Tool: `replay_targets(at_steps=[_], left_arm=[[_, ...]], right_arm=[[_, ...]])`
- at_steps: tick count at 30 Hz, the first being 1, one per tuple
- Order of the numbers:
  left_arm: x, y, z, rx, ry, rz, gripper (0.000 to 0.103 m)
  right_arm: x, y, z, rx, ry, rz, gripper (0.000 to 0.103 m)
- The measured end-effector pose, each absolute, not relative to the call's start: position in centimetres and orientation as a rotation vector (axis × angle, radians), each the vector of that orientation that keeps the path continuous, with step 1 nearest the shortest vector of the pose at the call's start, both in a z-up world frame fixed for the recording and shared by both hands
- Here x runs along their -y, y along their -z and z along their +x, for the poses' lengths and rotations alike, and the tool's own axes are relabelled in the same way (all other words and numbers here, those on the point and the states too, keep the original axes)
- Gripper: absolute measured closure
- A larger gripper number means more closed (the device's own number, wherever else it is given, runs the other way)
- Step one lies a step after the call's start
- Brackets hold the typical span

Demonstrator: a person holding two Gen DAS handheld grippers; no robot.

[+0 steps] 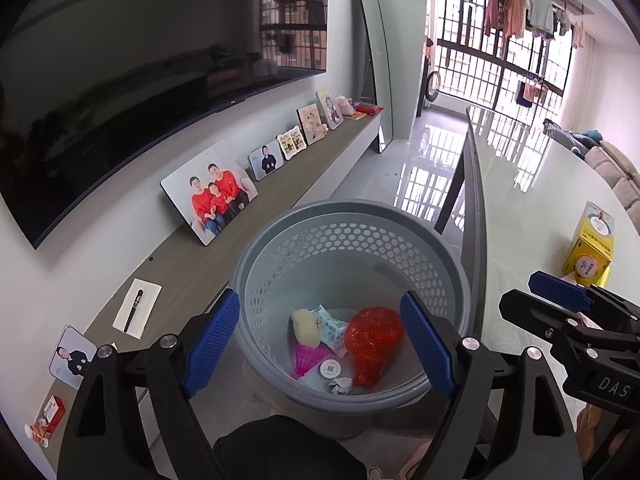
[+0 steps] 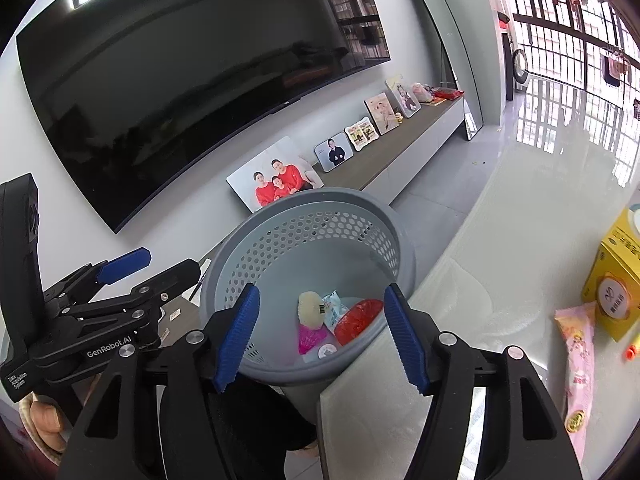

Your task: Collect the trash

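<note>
hovering above grey bin [image 1: 352, 240], left gripper [image 1: 320, 344] and right gripper [image 2: 320, 336] both spread wide, nothing between pads. trash straight ahead below tips: red bag [image 1: 372, 340], pink shuttlecock [image 1: 306, 360], wrappers. pink packet [image 2: 576, 364] on table right of right gripper.

An upright grey perforated bin [image 1: 352, 240] holds a red bag [image 1: 372, 340], wrappers and a sponge.

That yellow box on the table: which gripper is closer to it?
Right. The right gripper hangs by the table edge beside the yellow box; the left gripper sits farther away, over the grey basket.
</note>
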State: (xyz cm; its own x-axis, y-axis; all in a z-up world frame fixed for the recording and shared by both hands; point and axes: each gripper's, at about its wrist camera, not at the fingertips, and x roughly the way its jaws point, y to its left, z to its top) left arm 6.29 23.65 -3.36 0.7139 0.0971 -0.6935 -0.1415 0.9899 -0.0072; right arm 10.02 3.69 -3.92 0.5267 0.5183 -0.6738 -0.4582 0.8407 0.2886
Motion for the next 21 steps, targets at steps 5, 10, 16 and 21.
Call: replay_targets(at_steps=[5,10,16,21], left_arm=[[-22.1,3.2,5.8,-0.769,-0.111,-0.05,0.02],[-20.3,2.9,5.5,-0.768,-0.087,-0.031,0.02],[-17.6,2.9,5.0,-0.772,-0.048,-0.013,0.02],[-14.9,3.3,5.0,-0.777,-0.003,0.004,0.02]], right_arm=[[-1.8,3.6,8.8,-0.816,-0.55,0.078,0.041],[0.7,3.1,7.2,-0.792,-0.515,0.079,0.039],[4.5,2.7,5.6,-0.778,-0.455,0.098,0.037],[8.2,2.8,4.2,-0.783,-0.392,0.115,0.037]])
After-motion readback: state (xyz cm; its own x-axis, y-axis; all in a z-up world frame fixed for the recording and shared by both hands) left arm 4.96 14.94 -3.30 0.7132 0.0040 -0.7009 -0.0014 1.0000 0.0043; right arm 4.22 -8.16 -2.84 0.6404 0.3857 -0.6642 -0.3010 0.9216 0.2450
